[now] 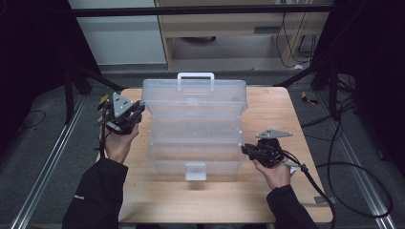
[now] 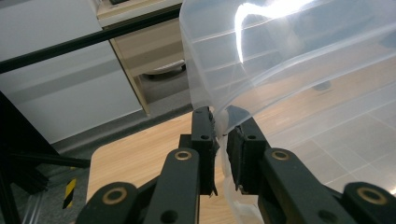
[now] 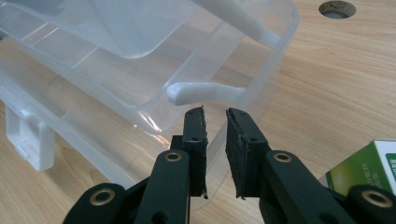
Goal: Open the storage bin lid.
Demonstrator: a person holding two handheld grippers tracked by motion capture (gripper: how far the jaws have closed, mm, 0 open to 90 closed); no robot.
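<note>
Clear plastic box (image 1: 193, 129) opens best if the left gripper (image 2: 223, 133), nipping its lid edge, lifts slowly while the right gripper (image 3: 215, 116), narrowly parted and empty, steadies the base.

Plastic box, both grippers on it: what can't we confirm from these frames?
- Right gripper: the right gripper view shows a gap at the box wall; pad contact unclear.
- Green carton: cut off by frame edge, print unreadable.
- Left gripper: the left gripper view shows pads on the lid edge; glare washes out the lid.

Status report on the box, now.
Left gripper pinching lid edge. Right gripper at box corner, jaws slightly apart. Nothing in the way.
</note>
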